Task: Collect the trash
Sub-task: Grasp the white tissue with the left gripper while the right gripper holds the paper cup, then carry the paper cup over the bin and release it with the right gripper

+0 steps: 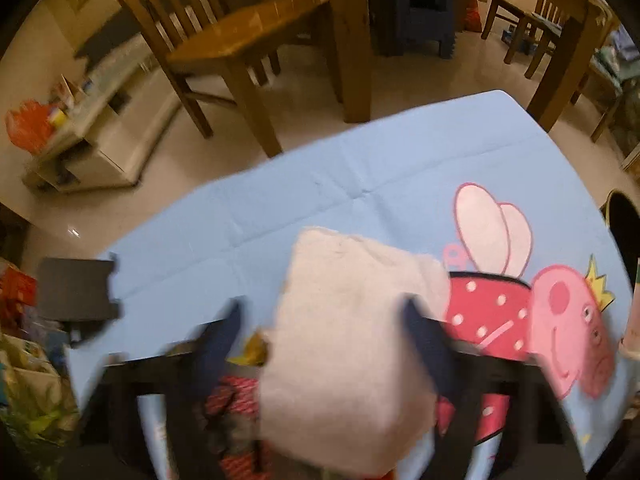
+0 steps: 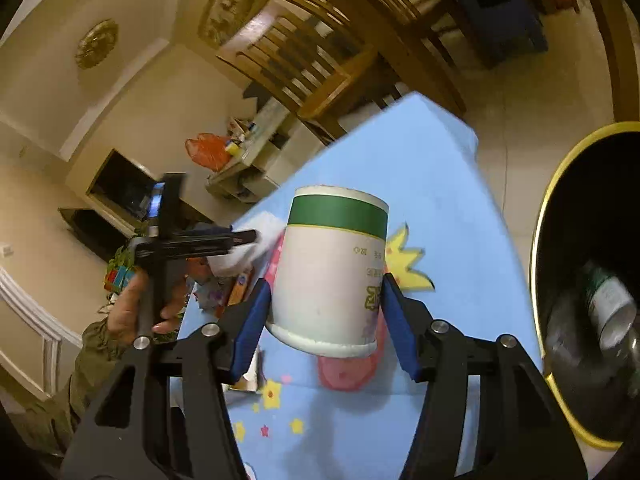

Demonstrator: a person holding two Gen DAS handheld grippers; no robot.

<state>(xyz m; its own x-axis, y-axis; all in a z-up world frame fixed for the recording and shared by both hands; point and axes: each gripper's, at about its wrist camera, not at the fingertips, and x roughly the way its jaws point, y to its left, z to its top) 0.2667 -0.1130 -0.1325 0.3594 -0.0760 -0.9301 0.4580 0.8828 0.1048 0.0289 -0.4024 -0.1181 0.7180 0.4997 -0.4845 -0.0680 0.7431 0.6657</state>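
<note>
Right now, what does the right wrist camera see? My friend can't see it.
The right hand-held gripper holds a white paper cup with a green band between its blue pads, above a blue cartoon tablecloth. On the right stands a black bin with a gold rim and a bottle inside; on the left, the left hand-held gripper carries a white tissue.

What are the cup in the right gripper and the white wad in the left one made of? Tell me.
Cup: probably coated paper, matte white with a printed green band and rolled rim. White wad: likely soft tissue or paper towel, with a fuzzy, crumpled surface; blur leaves cloth possible.
</note>
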